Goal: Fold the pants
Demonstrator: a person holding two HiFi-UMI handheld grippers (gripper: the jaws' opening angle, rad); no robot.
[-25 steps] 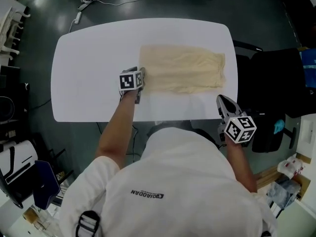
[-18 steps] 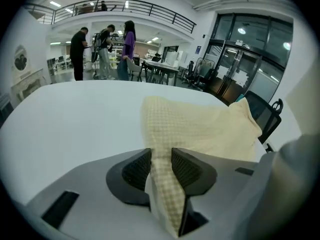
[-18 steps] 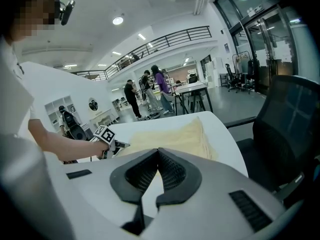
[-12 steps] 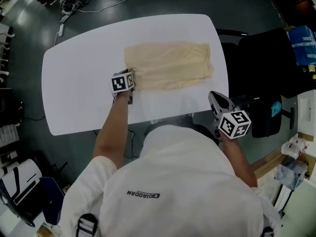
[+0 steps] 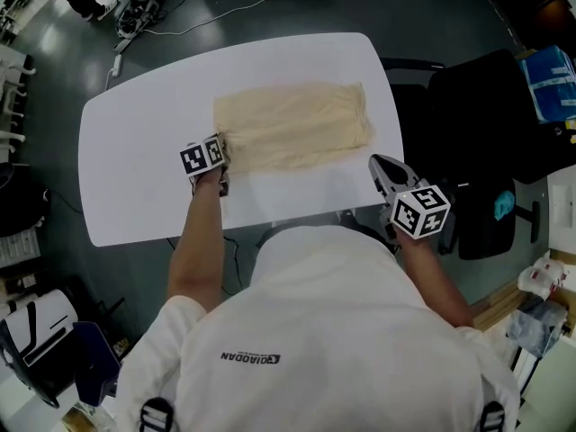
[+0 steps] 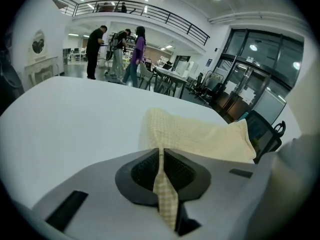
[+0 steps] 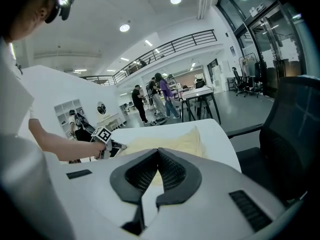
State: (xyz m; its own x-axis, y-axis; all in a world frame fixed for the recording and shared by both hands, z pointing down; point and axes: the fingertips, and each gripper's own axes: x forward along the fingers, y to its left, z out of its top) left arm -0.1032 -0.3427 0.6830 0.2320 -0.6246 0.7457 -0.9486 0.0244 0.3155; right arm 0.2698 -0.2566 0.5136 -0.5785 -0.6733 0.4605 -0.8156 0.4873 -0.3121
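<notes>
The cream pants (image 5: pixel 292 124) lie flat on the white bench (image 5: pixel 135 187). The left gripper (image 5: pixel 222 148) has just been closing and now pinches their left edge. The right gripper (image 5: pixel 379 164), pressed together and empty, hangs off the bench's right side. Next it probably must open and grab cloth.

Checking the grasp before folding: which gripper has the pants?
The left gripper: its jaws have just been closing and pinch the cream pants. The right gripper is shut on nothing.

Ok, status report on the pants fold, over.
Left gripper jaws just been closing, now pinching the left edge of the pants. Right gripper shut, empty, short of the cloth. Pants flat on the white table, nothing in the way.
</notes>
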